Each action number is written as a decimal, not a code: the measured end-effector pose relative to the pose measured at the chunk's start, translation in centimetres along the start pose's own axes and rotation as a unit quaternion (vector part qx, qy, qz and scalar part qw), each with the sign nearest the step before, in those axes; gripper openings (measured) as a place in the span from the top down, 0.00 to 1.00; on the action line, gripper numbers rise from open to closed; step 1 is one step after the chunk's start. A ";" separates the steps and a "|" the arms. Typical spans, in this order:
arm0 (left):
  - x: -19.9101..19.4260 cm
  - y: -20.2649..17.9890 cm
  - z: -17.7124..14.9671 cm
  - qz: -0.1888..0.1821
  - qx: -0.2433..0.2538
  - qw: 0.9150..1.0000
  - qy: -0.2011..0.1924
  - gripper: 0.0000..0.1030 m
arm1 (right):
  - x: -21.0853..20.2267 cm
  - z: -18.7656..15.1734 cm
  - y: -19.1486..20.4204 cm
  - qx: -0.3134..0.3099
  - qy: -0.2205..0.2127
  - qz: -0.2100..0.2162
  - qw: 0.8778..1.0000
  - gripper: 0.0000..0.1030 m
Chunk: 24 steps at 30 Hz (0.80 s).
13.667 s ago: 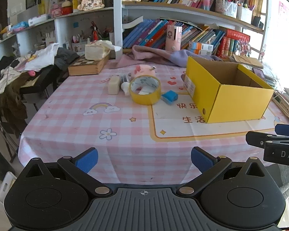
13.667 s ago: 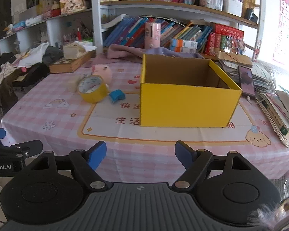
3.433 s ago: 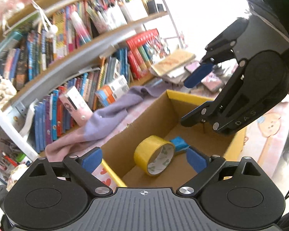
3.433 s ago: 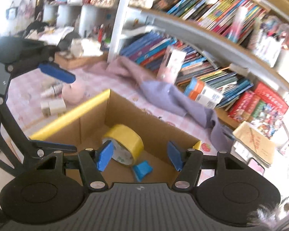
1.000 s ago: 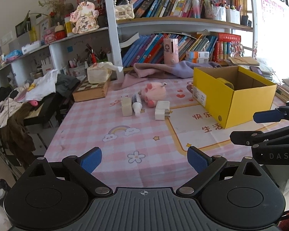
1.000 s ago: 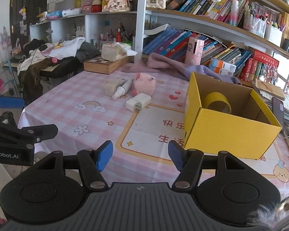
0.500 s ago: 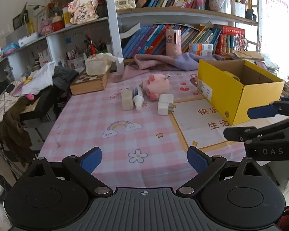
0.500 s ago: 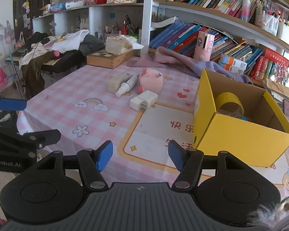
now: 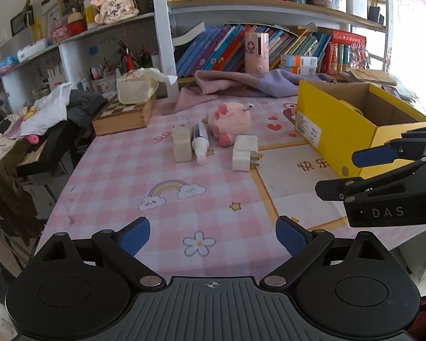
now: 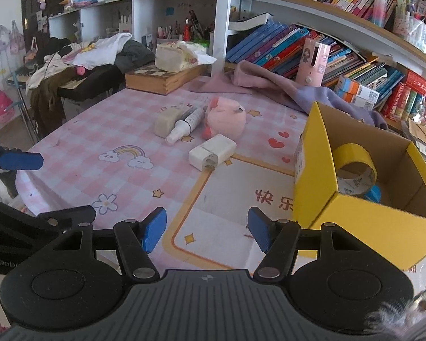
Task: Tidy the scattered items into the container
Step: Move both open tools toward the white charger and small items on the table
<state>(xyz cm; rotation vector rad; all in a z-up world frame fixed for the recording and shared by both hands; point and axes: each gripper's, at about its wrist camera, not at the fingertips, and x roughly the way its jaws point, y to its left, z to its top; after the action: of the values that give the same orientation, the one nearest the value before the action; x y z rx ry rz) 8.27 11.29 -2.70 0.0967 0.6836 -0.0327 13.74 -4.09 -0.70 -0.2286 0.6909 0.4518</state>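
Both grippers, left (image 9: 213, 234) and right (image 10: 206, 228), hover spread wide and empty above the pink checked tablecloth (image 9: 127, 187). Beyond lie a white plug adapter (image 10: 212, 151) and pink plush pig (image 10: 225, 119); yellow tape roll (image 10: 355, 167) sits inside the yellow cardboard box (image 10: 352, 224).

A table under a pink checked cloth (image 9: 122, 182) fills the middle of both views, printed with a rainbow, stars and a flower. Centre frame, a cream block (image 9: 181, 145) lies just beside a small white bottle (image 9: 199, 142). Next comes a pink plush pig (image 9: 230, 120), with a white plug adapter (image 9: 244, 153) right below it. At right sits an open yellow box (image 9: 338, 130). Further up, a lilac cloth (image 9: 241, 85) sprawls along the far edge, and at upper left a wooden chessboard case (image 9: 122, 113) carries a tissue pack.
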 end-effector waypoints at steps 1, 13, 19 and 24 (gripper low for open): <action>0.3 0.0 0.2 0.000 0.000 1.000 0.000 0.06 | 0.3 0.3 -0.2 0.000 -0.001 0.001 1.000 0.41; 4.6 -0.9 2.7 -0.003 0.012 1.000 0.009 0.12 | 5.4 4.5 -3.1 0.012 0.012 0.021 1.000 0.42; 7.3 -1.7 3.8 -0.013 0.020 0.999 0.021 0.16 | 8.4 6.4 -4.2 0.026 0.035 0.036 0.998 0.42; 9.6 -2.4 4.6 -0.024 0.029 0.999 0.027 0.17 | 11.3 7.6 -5.6 0.090 0.075 0.056 0.992 0.42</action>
<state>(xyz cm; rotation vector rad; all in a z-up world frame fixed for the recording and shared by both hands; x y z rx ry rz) 18.49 8.49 -5.39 0.1377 0.7390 -0.0974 28.32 -2.74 -2.09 -0.0543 0.8898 0.4801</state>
